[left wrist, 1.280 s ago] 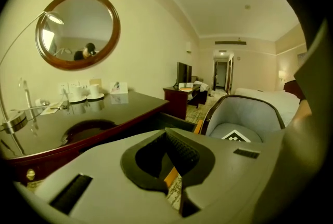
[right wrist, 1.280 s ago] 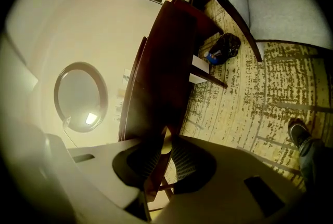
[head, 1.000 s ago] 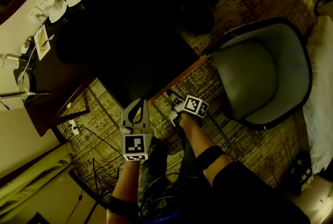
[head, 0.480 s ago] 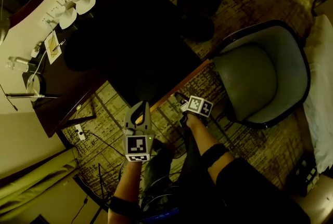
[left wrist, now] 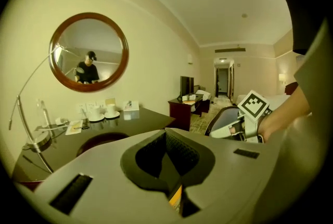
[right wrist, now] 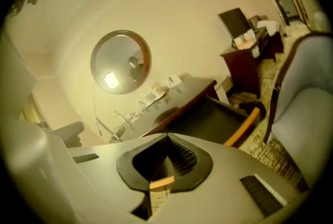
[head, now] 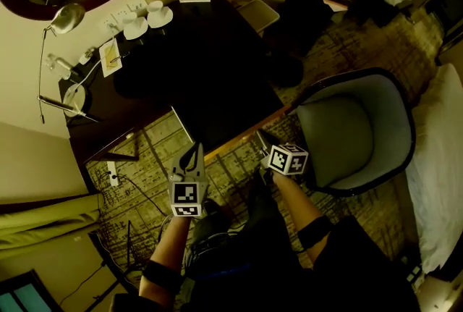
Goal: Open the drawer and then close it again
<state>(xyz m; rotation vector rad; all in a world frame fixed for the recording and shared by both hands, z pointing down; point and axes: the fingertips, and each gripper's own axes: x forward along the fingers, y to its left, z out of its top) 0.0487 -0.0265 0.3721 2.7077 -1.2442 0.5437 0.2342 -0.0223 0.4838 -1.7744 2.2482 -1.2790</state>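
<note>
Drawer (head: 242,131) stands pulled out of the dark surface (head: 188,64) in the head view, its front edge lit orange. The left gripper (head: 192,155) and right gripper (head: 265,142) hover near that edge. To close it well, I would set shut jaws flat on the front's middle and push straight in. Since a second ago both have lifted and the right has rolled.

Left gripper view: jaws together, empty.

Right gripper view: jaws have just been closing and now meet on nothing, with the open drawer (right wrist: 208,119) beyond.
</note>
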